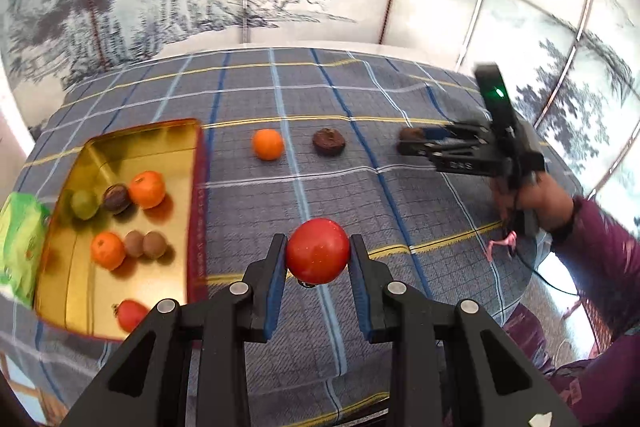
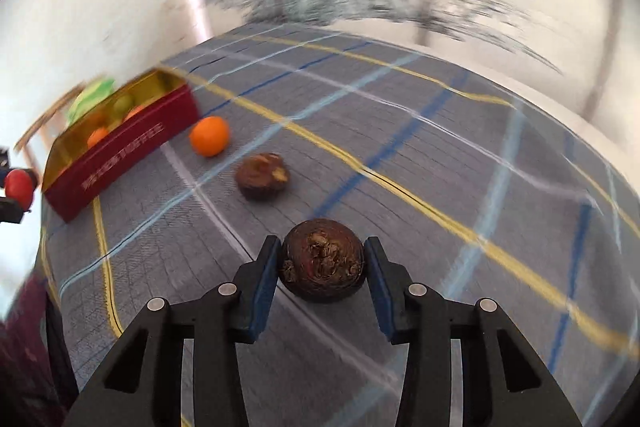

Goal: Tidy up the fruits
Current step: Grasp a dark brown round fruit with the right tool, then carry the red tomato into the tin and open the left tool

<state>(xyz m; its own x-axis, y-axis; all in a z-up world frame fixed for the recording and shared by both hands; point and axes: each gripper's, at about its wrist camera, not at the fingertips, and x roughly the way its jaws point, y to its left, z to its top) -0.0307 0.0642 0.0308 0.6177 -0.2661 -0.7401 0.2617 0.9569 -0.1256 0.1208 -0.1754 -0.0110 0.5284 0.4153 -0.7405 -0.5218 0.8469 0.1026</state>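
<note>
Clamped in the left gripper (image 1: 318, 259), a red tomato (image 1: 318, 251) is carried toward the gold tin (image 1: 140, 139); right of the tin, the right gripper (image 2: 322, 267) is narrowed around a dark fruit (image 2: 322, 267), ready for lifting.

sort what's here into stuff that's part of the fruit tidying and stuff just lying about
Part of the job:
- red tomato held in the left claw
- dark brown fruit between the right claw pads
- loose orange
- second brown fruit on the cloth
- gold tin with fruit already inside

Just lying about:
- green packet beside the tin
- checked cloth
</note>
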